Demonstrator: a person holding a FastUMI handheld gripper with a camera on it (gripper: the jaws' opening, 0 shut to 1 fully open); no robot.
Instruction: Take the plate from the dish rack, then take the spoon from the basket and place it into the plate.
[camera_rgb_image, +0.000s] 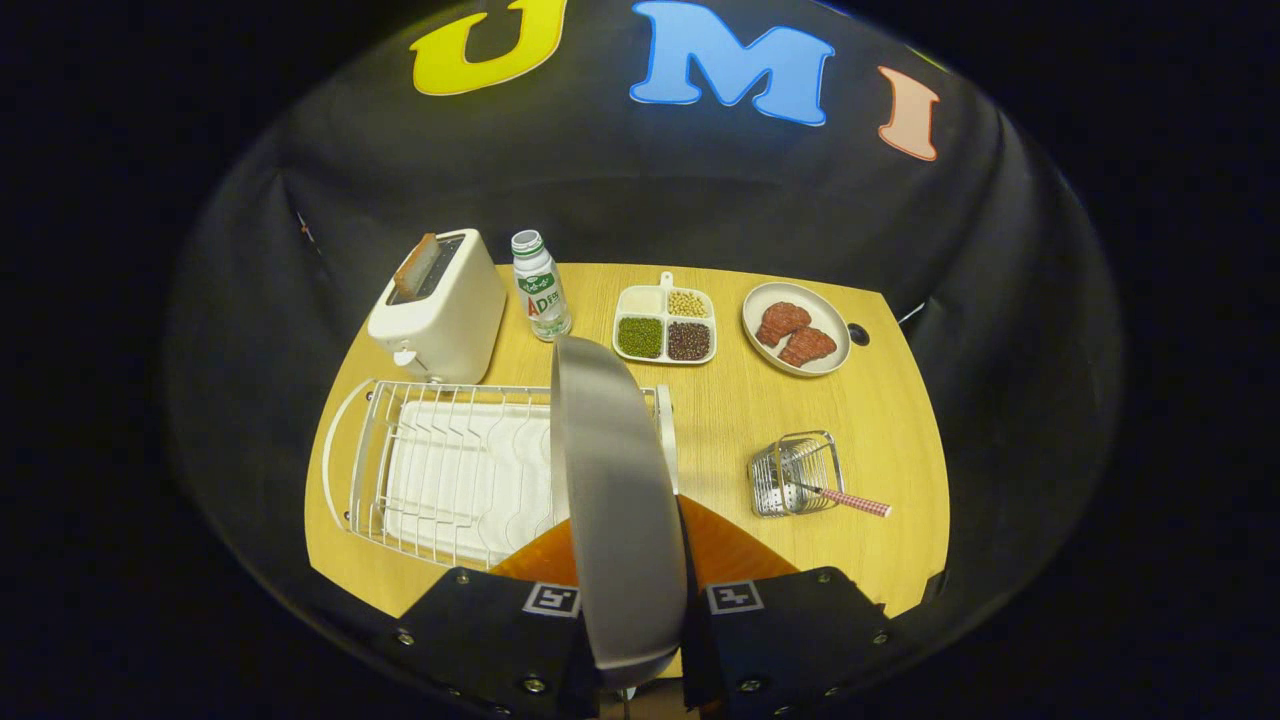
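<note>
- The plate (615, 500), grey and seen edge-on, stands upright between the two fingers of the gripper (632, 625) in the lower centre of the frame; both fingers press on its lower rim, so the jaws are closed to a narrow gap with the plate clamped in it.
- The plate's upper edge reaches up over the right end of the dish rack (450, 470), hiding part of it.
- The dish rack, white wire with a white drip tray under it, lies in the lower left of the frame on the wooden table (880, 440).
- The basket (795, 475), a small wire and metal holder, stands right of centre, well apart from the rack.
- The spoon (845, 497) leans in the basket, its red-checked handle sticking out to the right over the rim.
- At the upper left of the table a white toaster (440, 305) holds a slice of bread (414, 265) in its slot.
- Just right of the toaster stands a small bottle (540, 287) with a white cap.
- Further right sits a four-part dish (665, 325) of beans and grains.
- Beside it, at the upper right, a round dish (797, 327) carries two reddish-brown pieces of food.
</note>
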